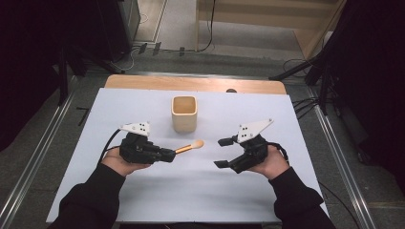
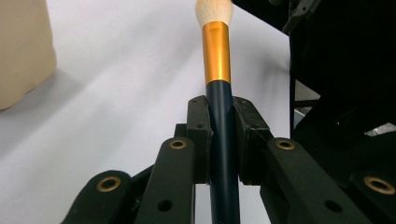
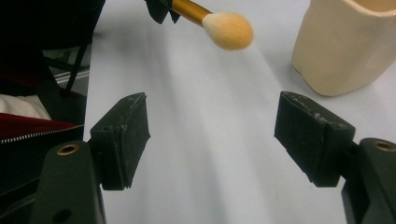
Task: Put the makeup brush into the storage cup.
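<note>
A makeup brush with a dark handle, a gold ferrule and a pale tuft sticks out rightward from my left gripper, which is shut on its handle. In the left gripper view the handle runs between the two pads and the gold ferrule points away. My right gripper is to the right of the brush tip, open, with nothing between its pads. From the right gripper view the tuft hangs ahead of the jaws. A cream cup stands upright behind the brush.
A white sheet covers the table, whose wooden far edge shows behind the cup. Metal rails run along both sides. Cables lie on the floor beyond. The cup's side shows close at the upper right of the right gripper view.
</note>
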### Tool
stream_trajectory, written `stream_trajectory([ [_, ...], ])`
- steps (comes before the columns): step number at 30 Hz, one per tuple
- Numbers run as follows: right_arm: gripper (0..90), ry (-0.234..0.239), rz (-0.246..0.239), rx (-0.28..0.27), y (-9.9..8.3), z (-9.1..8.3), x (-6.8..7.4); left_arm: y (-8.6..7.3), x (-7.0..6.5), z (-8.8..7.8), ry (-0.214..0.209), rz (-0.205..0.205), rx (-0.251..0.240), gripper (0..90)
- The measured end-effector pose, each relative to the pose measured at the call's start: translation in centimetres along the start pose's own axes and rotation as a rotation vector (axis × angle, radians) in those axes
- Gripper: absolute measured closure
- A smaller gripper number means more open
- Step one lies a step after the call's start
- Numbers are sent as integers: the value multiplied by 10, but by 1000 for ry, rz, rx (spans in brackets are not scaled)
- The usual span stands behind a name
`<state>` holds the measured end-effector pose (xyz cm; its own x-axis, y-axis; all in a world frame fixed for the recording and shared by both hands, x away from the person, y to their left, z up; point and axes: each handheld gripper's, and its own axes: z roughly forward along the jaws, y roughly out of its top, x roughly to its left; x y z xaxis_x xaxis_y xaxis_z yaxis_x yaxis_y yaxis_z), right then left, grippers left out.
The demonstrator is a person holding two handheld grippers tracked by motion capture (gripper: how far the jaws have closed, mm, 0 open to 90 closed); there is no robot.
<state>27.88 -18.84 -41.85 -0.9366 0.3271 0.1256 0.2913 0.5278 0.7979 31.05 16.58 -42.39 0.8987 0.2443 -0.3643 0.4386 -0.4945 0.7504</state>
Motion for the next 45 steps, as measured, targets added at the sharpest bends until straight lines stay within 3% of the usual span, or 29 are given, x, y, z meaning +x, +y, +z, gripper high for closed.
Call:
stream_trajectory([
  [5, 273, -26, 15, -24, -5, 2, 3, -5, 1, -3, 14, -34, -29, 794],
  [10, 272, -47, 48, -53, -11, 6, 4, -12, 5, -4, 34, -92, -70, 794],
  [16, 265, -32, 120, -106, -15, 11, 6, -17, 2, -3, 56, -105, -125, 794],
  [23, 277, -84, 162, -147, -15, 19, 10, -17, -5, -3, 48, -129, -201, 794],
  [32, 284, -80, 227, -233, -14, 27, 14, -19, -12, 5, 65, -128, -233, 795],
  [36, 284, -57, 276, -281, -13, 32, 15, -21, -14, 8, 59, -147, -257, 794],
  [42, 298, -45, 284, -321, -11, 38, 19, -22, -19, 11, 58, -166, -289, 794],
  [45, 311, -28, 314, -344, -11, 42, 19, -23, -20, 13, 53, -178, -300, 794],
])
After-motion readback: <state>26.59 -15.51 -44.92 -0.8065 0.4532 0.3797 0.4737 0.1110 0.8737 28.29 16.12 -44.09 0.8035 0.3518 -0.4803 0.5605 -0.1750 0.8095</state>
